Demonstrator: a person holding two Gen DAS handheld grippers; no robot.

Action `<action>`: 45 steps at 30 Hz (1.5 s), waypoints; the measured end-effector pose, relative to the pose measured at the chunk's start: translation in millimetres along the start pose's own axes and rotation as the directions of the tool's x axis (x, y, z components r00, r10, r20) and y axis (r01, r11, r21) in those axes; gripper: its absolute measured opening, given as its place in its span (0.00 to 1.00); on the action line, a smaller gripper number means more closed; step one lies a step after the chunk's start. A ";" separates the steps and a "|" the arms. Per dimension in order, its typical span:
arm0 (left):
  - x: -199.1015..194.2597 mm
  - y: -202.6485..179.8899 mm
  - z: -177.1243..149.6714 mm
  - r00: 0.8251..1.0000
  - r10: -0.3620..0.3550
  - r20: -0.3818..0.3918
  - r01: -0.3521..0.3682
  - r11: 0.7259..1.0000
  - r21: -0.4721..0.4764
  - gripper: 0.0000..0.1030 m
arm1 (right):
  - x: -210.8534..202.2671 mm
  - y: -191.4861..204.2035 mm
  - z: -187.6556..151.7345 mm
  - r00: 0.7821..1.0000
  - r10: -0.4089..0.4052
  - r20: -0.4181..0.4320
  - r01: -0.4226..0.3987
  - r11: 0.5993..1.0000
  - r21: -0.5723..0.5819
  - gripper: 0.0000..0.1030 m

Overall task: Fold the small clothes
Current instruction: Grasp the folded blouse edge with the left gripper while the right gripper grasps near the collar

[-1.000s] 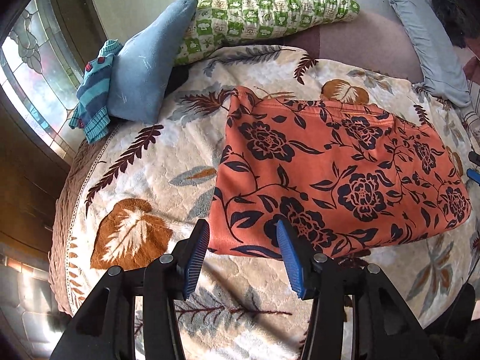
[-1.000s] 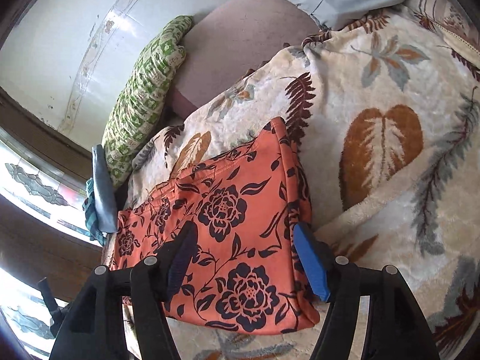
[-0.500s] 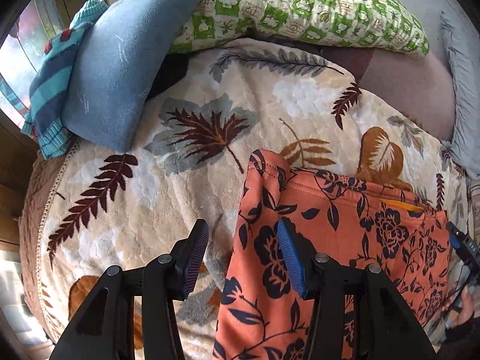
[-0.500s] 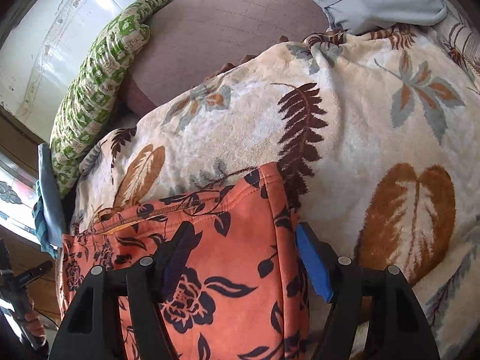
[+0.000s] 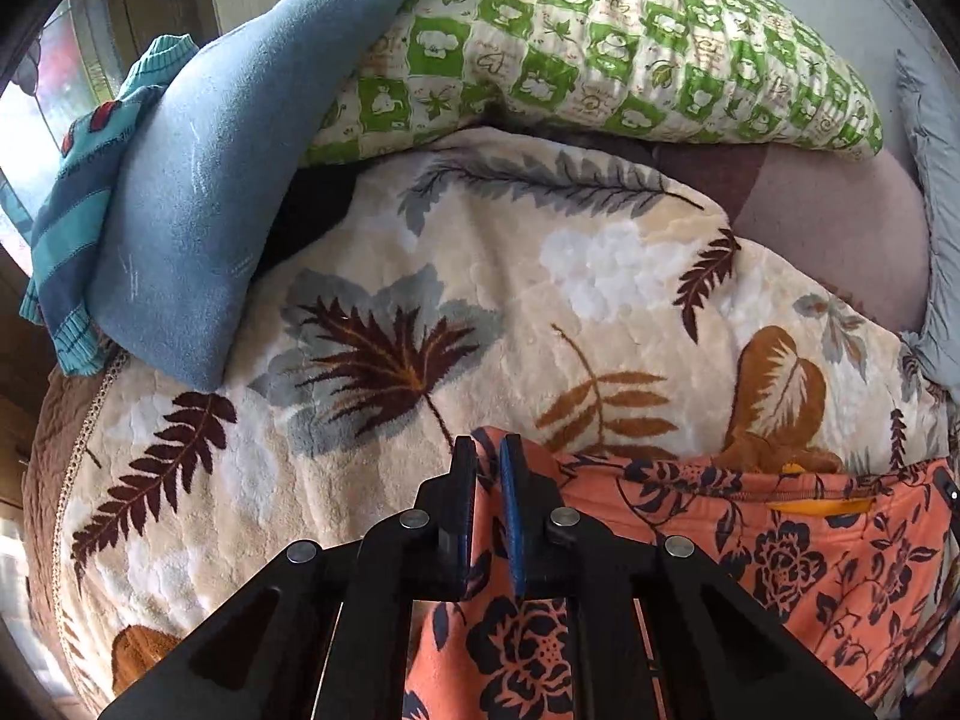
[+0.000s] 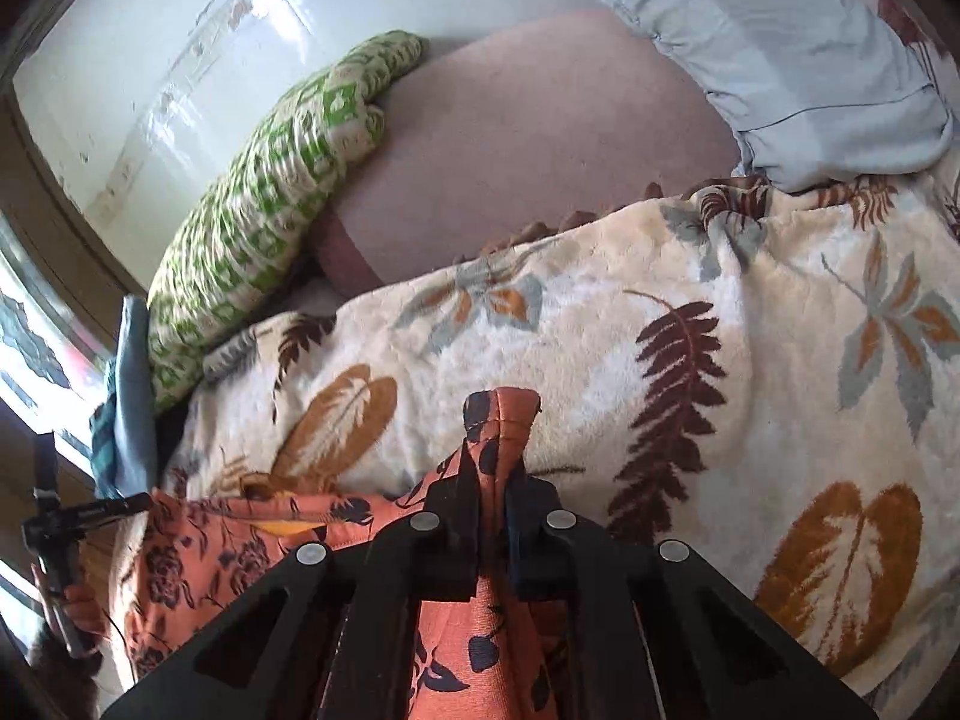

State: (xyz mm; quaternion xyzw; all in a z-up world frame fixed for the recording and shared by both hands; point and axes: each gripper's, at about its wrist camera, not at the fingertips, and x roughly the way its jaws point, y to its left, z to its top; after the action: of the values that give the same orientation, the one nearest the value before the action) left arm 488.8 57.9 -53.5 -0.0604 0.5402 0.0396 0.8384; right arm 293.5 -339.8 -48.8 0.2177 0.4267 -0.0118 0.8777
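Gripping one corner each of orange floral-print fabric garment [image 5: 750,546], both tools are pinching cloth between nearly closed jaws. Left black two-finger gripper [image 5: 487,462] is clamping garment corner at lower centre of left view; right black two-finger gripper [image 6: 493,480] is holding bunched corner at lower centre of right view. Garment is lying across lower frame on cream leaf-patterned plush blanket [image 5: 480,312]. Green checked pillow [image 5: 600,42] and blue folded cloth [image 5: 198,192] are occupying upper frame.
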 end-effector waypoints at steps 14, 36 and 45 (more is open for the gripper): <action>18.0 32.6 8.1 0.968 -0.208 -0.143 0.198 0.977 -0.080 0.47 | 23.4 75.3 -5.1 0.983 0.134 -0.126 -0.161 0.959 -0.232 0.49; 0.0 25.4 -3.2 0.990 -0.138 -0.023 0.138 0.990 -0.021 0.07 | 66.0 168.0 -49.7 0.974 -0.094 -0.208 -0.080 0.714 -0.696 0.05; -3.1 64.1 -9.1 0.973 -0.197 -0.124 0.176 0.971 -0.162 0.11 | 93.0 165.0 -54.8 0.960 -0.173 -0.219 0.003 0.791 -0.612 0.22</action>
State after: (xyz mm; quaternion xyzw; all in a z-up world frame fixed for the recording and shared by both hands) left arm 470.9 119.9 -58.2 -0.1764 0.5848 -0.0034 0.7918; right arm 345.9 -153.6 -87.2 -0.0956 0.5304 0.1131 0.8347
